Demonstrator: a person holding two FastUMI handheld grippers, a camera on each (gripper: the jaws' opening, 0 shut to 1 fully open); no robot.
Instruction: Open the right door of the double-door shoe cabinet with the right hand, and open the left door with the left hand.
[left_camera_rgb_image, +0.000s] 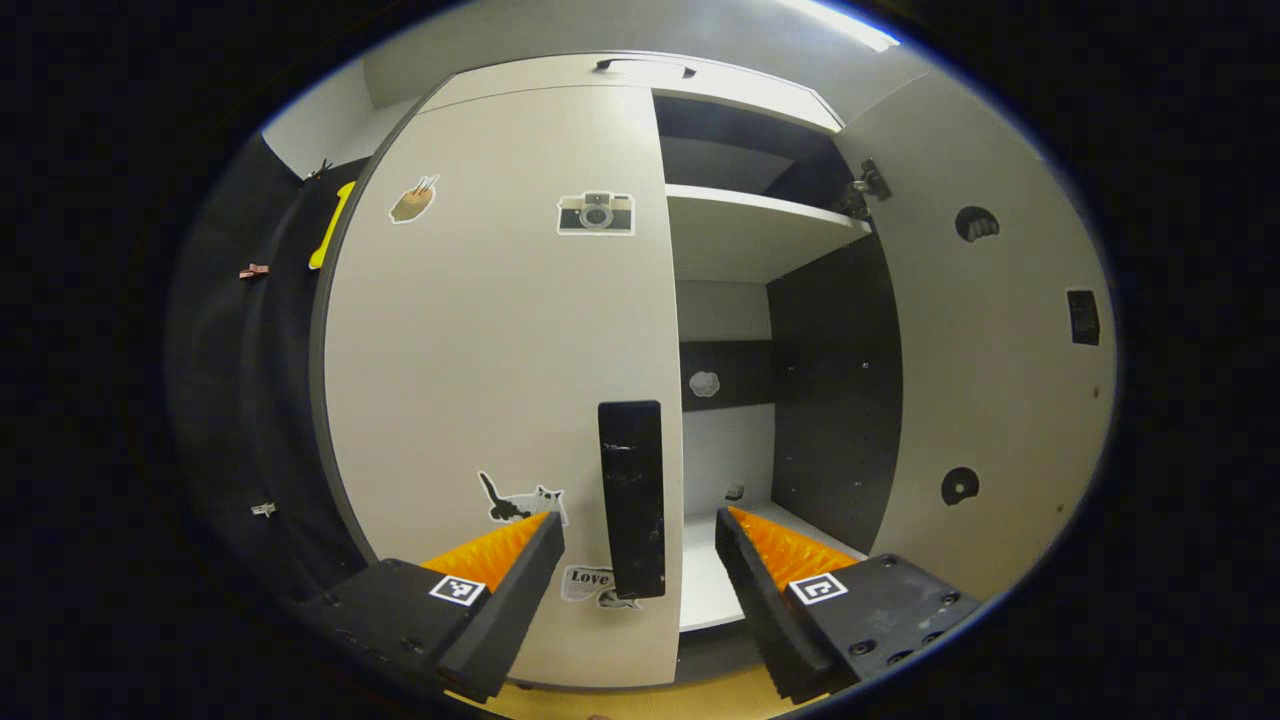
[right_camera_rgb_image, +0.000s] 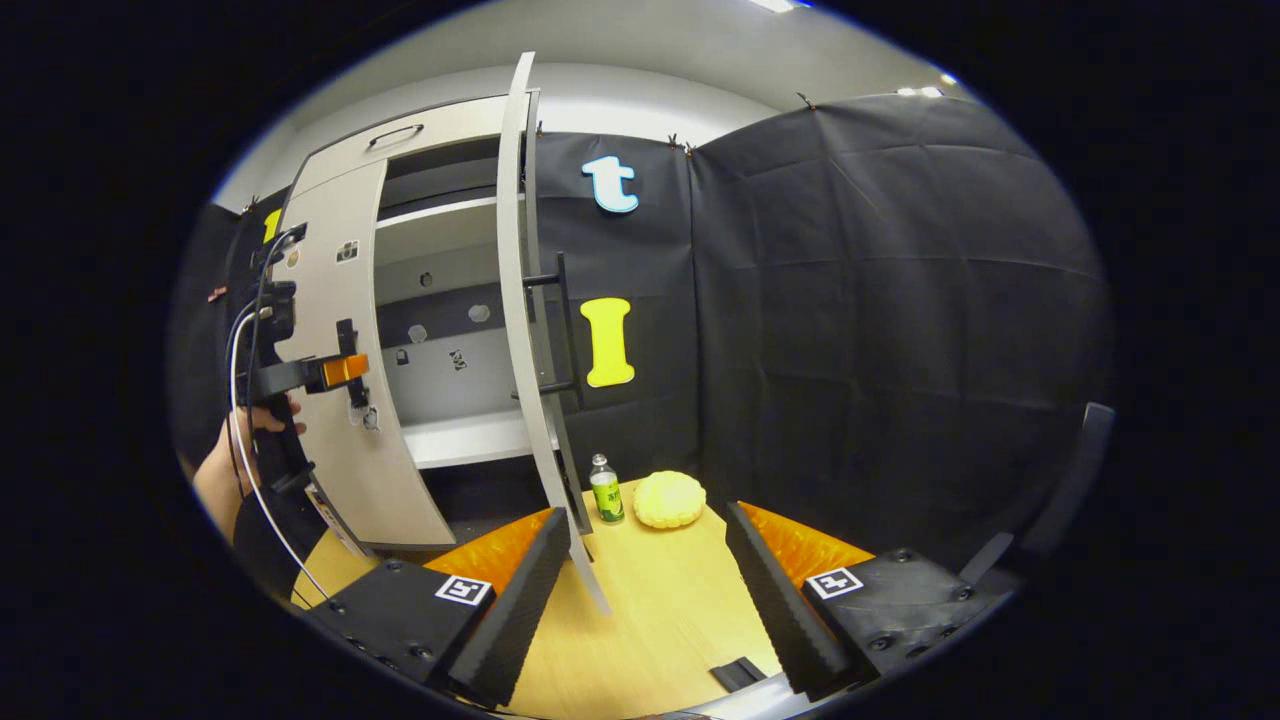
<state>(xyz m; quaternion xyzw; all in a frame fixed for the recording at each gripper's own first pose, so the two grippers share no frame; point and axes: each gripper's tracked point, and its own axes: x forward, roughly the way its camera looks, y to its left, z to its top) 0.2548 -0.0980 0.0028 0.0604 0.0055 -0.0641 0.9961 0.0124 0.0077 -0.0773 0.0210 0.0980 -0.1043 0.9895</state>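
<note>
Jaws: our left gripper (left_camera_rgb_image: 640, 545) is spread wide, empty; right gripper (right_camera_rgb_image: 648, 545) wide too
Handle: left door's black handle (left_camera_rgb_image: 632, 495) stands upright, dead ahead between our fingers
Right door (right_camera_rgb_image: 520, 290): already swung out

Place: a staged recording booth, not a lived-in home.
Walls: black cloth backdrop (right_camera_rgb_image: 880, 300) across the right half of the right gripper view, creased and clipped up along its top edge.
Ceiling: plain pale ceiling with a strip light (left_camera_rgb_image: 840, 22) at the upper right of the left gripper view.
Furniture: a white double-door shoe cabinet (left_camera_rgb_image: 500, 330) with decorative stickers at centre, its shelves bare.
Surface: a light wooden tabletop (right_camera_rgb_image: 660, 590) at bottom centre.
Props: a small green-labelled plastic bottle (right_camera_rgb_image: 605, 490) just beside a round yellow textured cushion-like object (right_camera_rgb_image: 670, 499).
</note>
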